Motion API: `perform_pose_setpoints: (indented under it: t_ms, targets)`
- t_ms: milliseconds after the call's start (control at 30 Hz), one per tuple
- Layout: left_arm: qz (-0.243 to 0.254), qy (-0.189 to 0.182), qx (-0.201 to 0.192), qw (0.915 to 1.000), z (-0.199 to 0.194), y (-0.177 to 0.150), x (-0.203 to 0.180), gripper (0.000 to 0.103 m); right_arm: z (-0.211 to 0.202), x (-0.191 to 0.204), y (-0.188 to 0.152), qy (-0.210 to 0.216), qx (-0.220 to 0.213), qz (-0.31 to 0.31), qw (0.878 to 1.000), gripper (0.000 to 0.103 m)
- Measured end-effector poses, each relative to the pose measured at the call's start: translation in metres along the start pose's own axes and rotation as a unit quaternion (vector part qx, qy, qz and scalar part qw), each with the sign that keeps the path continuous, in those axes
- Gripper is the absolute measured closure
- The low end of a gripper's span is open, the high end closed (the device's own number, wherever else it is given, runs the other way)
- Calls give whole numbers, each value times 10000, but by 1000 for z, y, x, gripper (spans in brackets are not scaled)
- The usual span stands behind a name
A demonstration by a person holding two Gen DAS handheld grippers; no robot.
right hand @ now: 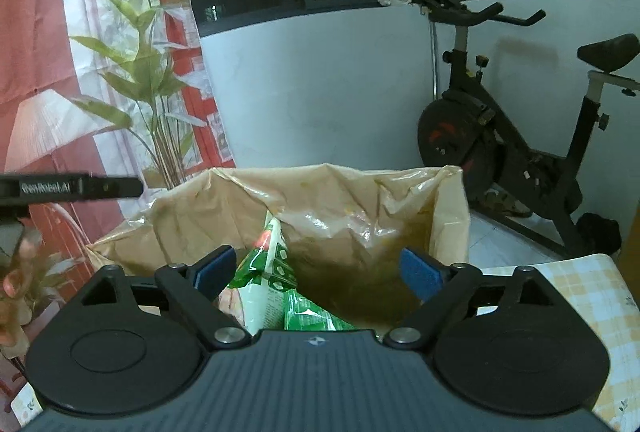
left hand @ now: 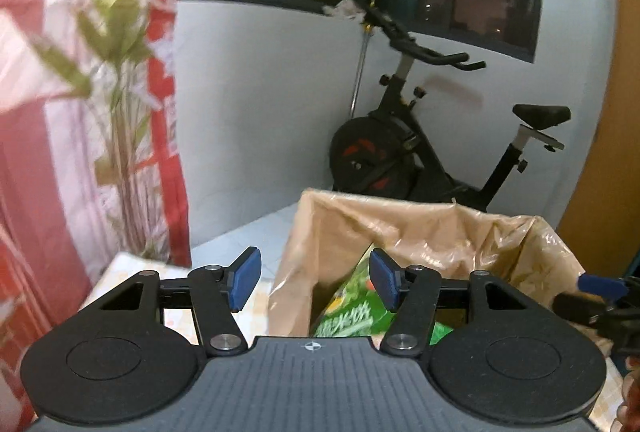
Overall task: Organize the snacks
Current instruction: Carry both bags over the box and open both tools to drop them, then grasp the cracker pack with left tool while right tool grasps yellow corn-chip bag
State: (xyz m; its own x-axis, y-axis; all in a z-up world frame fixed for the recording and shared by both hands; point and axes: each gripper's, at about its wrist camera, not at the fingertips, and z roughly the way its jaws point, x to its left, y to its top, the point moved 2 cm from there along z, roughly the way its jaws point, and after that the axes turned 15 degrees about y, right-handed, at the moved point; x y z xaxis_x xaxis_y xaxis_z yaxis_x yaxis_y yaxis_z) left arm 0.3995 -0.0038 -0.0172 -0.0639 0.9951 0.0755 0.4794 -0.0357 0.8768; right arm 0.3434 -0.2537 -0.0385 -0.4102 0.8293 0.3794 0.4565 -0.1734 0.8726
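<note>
— Where are the snacks?

— Green snack packets point(right hand: 276, 272) stand inside the brown bag point(right hand: 360, 200), toward its 9 o'clock wall. My left claw point(left hand: 314, 278) and right claw point(right hand: 316, 270) both hover wide open over the mouth, holding nothing.

— How will they handle?

— Light, crinkly, slippery film, I judge; I'd pinch a sealed top edge. The bag's soft rim sags, and the checked counter point(right hand: 580, 284) offers room at 3 o'clock.
</note>
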Motion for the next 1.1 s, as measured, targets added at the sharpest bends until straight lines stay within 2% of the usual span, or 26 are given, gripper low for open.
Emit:
perform_pose_setpoints:
  t_ms: [367, 567, 867, 1100]
  targets:
    - [-335, -3, 140, 9993, -67, -43, 41, 41, -56, 24, -14, 91, -319, -82, 9994, 12]
    - [-534, 59, 249, 9982, -107, -80, 57, 41, -73, 49, -36, 351, -222, -164, 9990, 12]
    - [-519, 252, 898, 9943, -124, -164, 56, 41, -73, 81, -107, 664, 501, -147, 9964, 12]
    - [-634, 319, 1780, 9815, -118, -219, 52, 41, -70, 98, -154, 715, 1104, -404, 9905, 12]
